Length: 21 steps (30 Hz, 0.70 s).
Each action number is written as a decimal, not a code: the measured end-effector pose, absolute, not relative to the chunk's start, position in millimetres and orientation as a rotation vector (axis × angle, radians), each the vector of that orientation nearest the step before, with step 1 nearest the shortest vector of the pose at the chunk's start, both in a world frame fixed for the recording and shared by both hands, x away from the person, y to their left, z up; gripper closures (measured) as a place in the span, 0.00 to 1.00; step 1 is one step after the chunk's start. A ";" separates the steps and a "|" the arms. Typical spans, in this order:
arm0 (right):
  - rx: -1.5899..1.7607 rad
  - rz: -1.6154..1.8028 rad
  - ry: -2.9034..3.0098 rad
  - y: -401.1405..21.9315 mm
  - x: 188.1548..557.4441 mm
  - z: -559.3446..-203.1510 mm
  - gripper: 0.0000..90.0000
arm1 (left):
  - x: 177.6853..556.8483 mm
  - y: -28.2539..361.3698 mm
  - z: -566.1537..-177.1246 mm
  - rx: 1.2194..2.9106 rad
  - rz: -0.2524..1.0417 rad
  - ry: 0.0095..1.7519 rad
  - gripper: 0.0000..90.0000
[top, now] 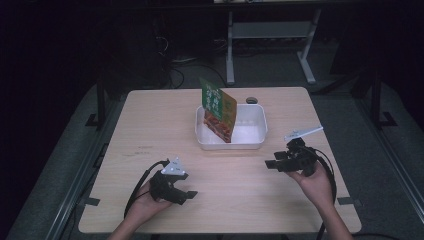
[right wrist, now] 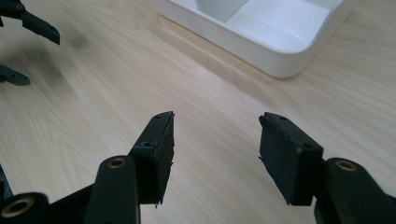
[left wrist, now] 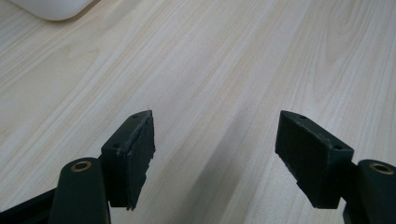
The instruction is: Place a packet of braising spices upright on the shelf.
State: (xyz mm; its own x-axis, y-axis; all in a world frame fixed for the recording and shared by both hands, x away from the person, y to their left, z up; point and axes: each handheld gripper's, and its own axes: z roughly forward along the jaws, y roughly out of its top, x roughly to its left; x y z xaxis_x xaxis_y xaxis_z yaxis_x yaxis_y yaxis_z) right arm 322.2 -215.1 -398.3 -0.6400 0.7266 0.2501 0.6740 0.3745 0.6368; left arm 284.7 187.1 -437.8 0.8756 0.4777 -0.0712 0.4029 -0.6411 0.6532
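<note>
A white plastic tub sits at the middle of the wooden table. A green and orange food packet stands upright in the tub's left half. My left gripper is held low at the front left, open, with bare wood between its jaws. My right gripper is at the front right and points left, just below the tub's right corner. It is open too, with nothing between its jaws. The tub's near corner lies just ahead of it.
A small dark round object lies on the table behind the tub. The left gripper's jaws appear far off in the right gripper view. A tub corner shows at the top left of the left gripper view. Dark floor surrounds the table.
</note>
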 end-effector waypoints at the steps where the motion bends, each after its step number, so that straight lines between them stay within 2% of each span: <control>1: 1.300 1.127 2.544 -216.1 320.8 -400.2 0.49 | 284.6 187.0 -437.8 2.346 0.140 0.632 0.32; 21: 1.358 1.153 2.549 -231.5 288.7 -432.9 0.48 | 284.3 185.3 -439.2 2.346 0.141 0.625 0.32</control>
State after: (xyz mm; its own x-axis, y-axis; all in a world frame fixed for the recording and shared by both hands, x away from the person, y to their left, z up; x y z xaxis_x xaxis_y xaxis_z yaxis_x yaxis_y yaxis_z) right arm 288.7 -231.5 -432.9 -0.6183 0.7274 0.2976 0.7040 0.3442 0.6212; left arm 284.3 185.3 -439.2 0.8779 0.4739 -0.0694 0.3986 -0.6426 0.6543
